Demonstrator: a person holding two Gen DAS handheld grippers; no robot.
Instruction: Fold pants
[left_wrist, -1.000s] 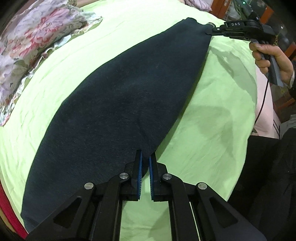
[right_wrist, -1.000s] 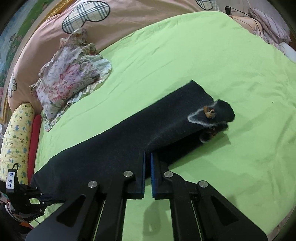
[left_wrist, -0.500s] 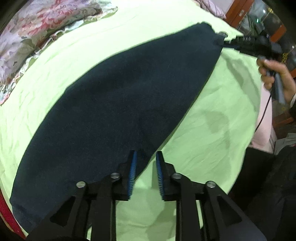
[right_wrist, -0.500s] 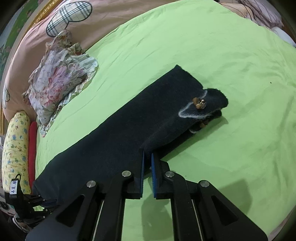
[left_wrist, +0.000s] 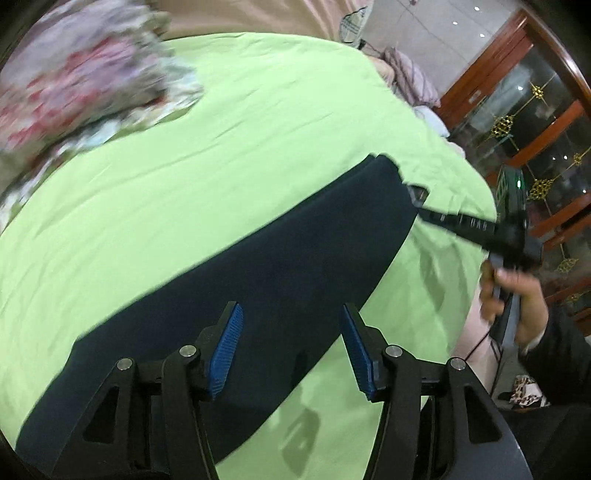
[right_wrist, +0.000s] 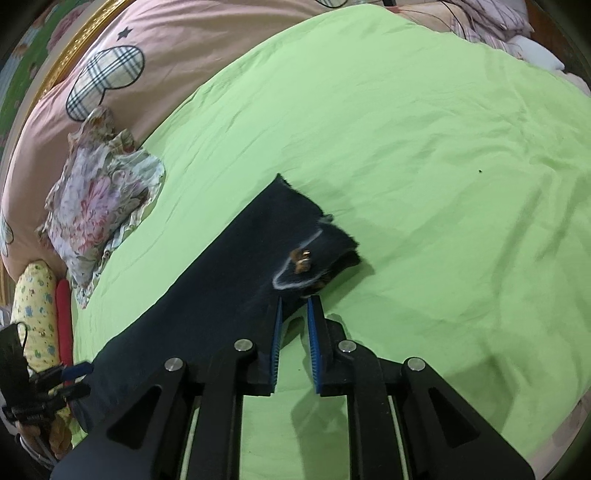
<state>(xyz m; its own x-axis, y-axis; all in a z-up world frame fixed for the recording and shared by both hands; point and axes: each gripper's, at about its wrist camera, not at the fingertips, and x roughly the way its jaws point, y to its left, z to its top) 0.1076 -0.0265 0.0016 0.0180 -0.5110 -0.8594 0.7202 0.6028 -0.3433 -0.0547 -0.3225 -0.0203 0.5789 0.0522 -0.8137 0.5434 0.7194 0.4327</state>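
Left wrist view first, from its left edge: a blurred floral pillow lies at the upper left on the green sheet, and the dark pants stretch as 1 long folded strip from the lower left up toward the right across the bed. Over that strip hangs the left gripper, its 2 blue-padded fingers standing wide and still opening, with the cloth seen under the gap but neither pad pressing on it. Farther right the right gripper reaches to the far end of the strip, carried by a hand in a dark sleeve, with a wood and glass cabinet behind. Right wrist view, again from the left: the left gripper sits at the near left end of the pants, beside a yellow bolster and a red cushion, with the floral pillow above them. At the middle, the waist end shows a pale curved seam and small brass hardware. Below it the right gripper has its fingers narrowly parted and opening; the edge of the pants lies at their tips, and whether the pads touch it I cannot tell. Green sheet fills the right side.
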